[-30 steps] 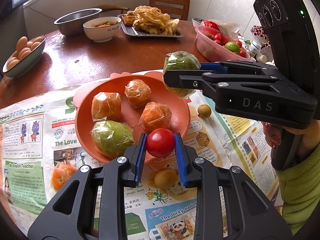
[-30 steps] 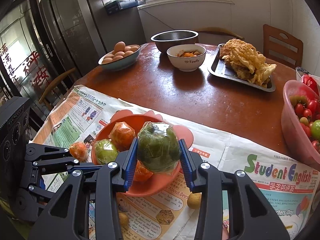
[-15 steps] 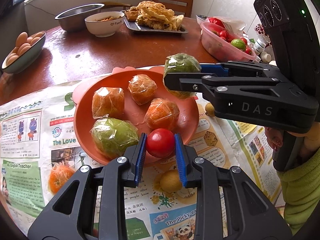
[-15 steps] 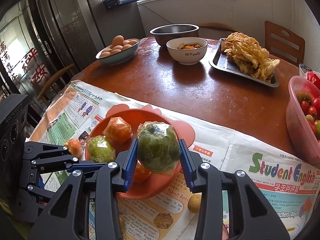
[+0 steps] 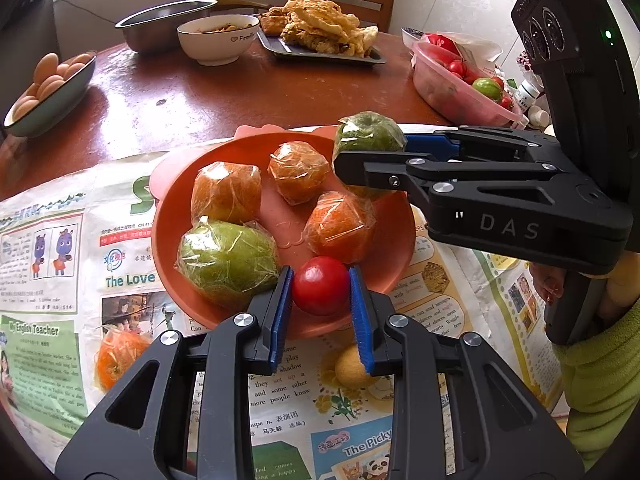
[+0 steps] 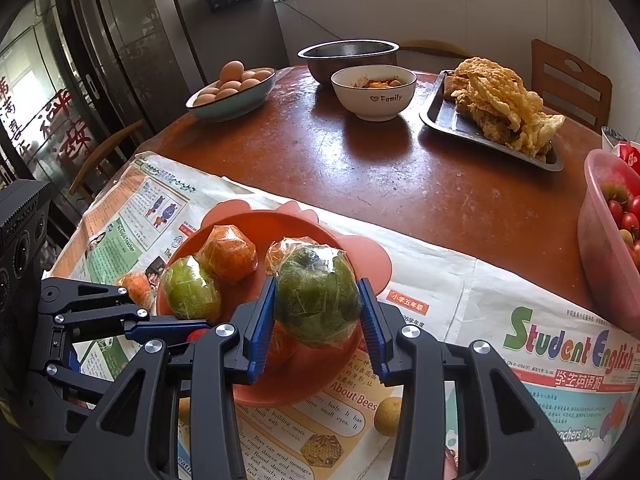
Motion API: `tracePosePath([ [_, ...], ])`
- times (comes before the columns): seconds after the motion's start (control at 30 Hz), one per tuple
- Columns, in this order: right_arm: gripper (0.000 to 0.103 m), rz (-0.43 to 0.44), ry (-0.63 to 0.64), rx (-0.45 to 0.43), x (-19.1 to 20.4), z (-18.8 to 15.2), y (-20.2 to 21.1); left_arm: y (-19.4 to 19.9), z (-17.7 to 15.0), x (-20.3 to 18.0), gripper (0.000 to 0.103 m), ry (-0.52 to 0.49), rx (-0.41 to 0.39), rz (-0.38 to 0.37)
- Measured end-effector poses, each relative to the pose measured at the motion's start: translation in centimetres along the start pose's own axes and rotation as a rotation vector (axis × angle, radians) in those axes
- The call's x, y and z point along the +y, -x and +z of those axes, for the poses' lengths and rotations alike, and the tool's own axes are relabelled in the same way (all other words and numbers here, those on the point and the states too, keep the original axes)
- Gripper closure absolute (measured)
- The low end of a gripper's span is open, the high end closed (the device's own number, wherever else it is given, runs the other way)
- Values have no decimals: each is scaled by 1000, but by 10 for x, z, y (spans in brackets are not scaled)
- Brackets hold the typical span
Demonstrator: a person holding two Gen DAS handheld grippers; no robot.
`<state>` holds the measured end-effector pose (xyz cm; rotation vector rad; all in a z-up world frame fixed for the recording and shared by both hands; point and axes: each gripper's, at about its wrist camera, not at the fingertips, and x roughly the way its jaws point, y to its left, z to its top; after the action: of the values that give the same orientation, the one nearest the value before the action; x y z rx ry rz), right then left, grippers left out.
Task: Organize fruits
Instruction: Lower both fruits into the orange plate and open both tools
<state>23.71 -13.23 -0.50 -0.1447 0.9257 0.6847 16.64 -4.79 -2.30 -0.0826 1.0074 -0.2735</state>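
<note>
Left gripper (image 5: 321, 289) clamps glossy red tomato (image 5: 320, 285); right gripper (image 6: 318, 309) clamps film-wrapped green fruit (image 6: 316, 294), possibly apple.

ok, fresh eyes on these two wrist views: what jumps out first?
Both grippers are loaded over the orange plate: the left gripper pinches a red tomato at the plate's near rim, and the right gripper holds a plastic-wrapped green fruit above it. The plate already carries three wrapped oranges and another wrapped green fruit.
</note>
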Motion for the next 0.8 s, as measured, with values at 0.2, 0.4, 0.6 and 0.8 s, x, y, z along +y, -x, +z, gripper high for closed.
tracePosePath([
  [0.2,64,-8,8,5,2,0,-3,0,0,2,83,4,-1,-1],
  [0.4,64,-21,11,6,1,0,-6,-1,0,2,83,6,0,-1],
  [0.6,64,-24,10,4,0,1,-7,-2,0,3,83,9,2,-1],
  [0.8,64,-23,10,5,-1,0,-7,-3,-1,5,83,12,6,0],
])
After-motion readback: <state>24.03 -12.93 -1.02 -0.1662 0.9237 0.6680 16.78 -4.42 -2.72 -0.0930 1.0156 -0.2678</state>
